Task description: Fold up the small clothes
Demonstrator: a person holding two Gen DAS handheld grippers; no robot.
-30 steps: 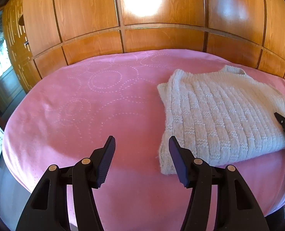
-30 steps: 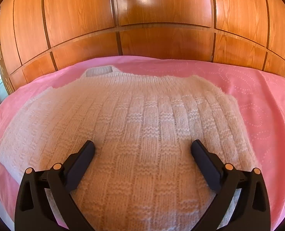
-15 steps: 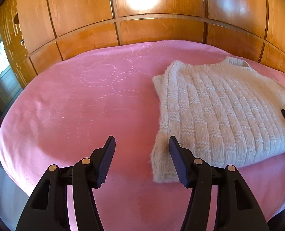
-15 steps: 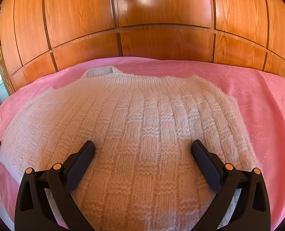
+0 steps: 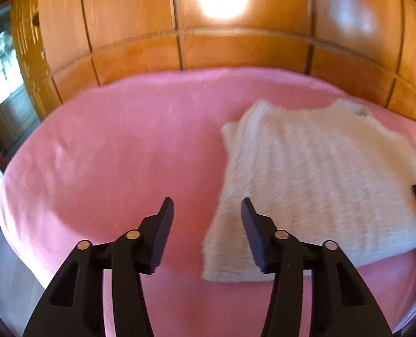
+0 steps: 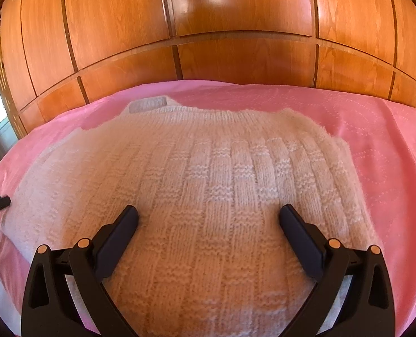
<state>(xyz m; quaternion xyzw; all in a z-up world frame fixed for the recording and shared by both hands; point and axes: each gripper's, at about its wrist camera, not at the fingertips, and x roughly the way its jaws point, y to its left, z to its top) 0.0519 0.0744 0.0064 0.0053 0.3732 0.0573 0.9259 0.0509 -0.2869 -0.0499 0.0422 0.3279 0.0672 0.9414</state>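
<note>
Cream sweater (image 6: 208, 196) on pink bedspread (image 5: 109, 154)

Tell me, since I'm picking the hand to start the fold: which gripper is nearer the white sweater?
Right. The right gripper hovers open directly over the sweater; the left gripper, also open, sits off its left edge, mostly over the pink cover.
</note>
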